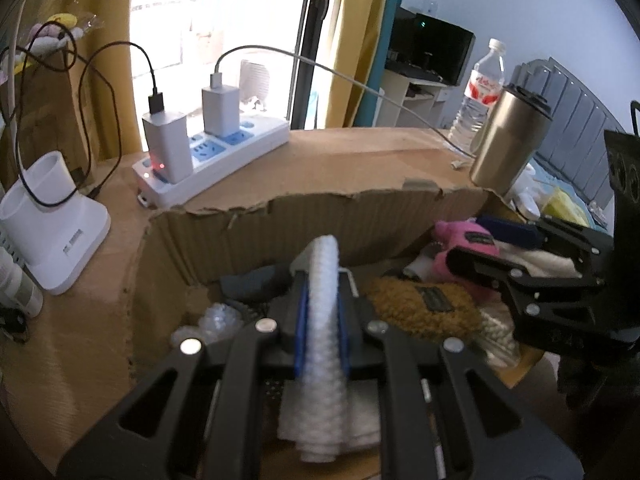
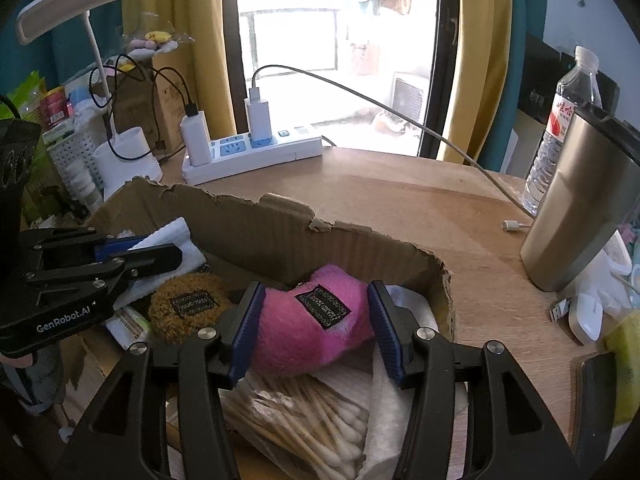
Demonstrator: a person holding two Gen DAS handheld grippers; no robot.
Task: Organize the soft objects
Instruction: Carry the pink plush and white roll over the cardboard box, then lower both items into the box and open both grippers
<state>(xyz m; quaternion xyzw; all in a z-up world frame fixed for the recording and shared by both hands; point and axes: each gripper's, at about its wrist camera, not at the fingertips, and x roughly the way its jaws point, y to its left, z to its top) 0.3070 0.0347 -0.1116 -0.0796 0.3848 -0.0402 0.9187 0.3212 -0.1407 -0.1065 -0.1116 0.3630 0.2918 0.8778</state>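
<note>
1. While the left gripper is clenched on a white textured cloth, the left wrist view has it over the cardboard box. The torn box wall stands just ahead. Power strip and white stand sit beyond it to the left; the steel tumbler is ahead-right on the wooden table.
2. Right wrist view: the right gripper grasps a pink plush, pads against both sides, inside the box near its right wall. Only this view shows the cotton swabs under the jaws and the brown plush just left. Open tabletop runs ahead to the window; a water bottle stands far right.
</note>
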